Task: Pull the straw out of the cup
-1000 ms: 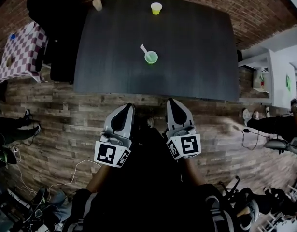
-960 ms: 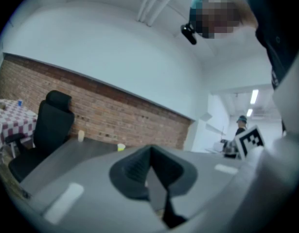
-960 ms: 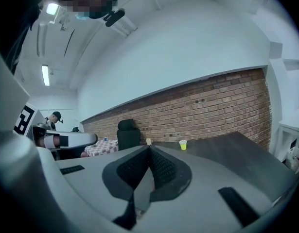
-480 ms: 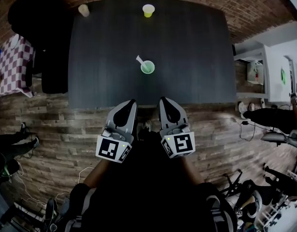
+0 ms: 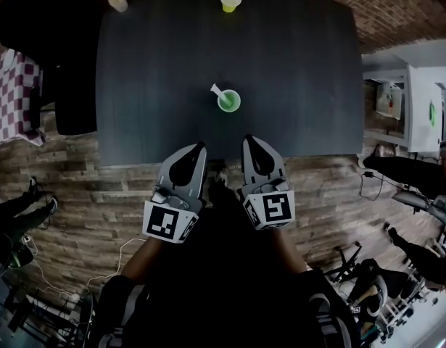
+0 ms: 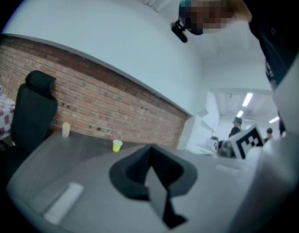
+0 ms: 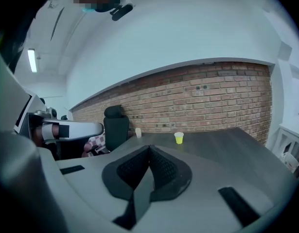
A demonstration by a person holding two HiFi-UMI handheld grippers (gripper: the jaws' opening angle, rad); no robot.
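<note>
A green cup [image 5: 229,102] stands near the middle of the dark table [image 5: 295,71], with a white straw [image 5: 217,90] leaning out of it to the upper left. My left gripper [image 5: 199,148] and right gripper [image 5: 249,141] hover side by side over the table's near edge, a short way short of the cup. Both are shut and hold nothing. In the left gripper view the left gripper [image 6: 150,150] shows its jaws pressed together, and so does the right gripper [image 7: 149,148] in the right gripper view. Neither of these two views shows the green cup.
A yellow cup [image 5: 230,1] and a beige cup [image 5: 117,1] stand at the table's far edge by the brick wall. A black chair [image 5: 34,31] and a checkered cloth [image 5: 12,93] are at the left, and a white cabinet [image 5: 418,100] at the right.
Both grippers have come forward from over the wooden floor to the table's near edge, and the green cup now lies closer to them. Both stay shut.
</note>
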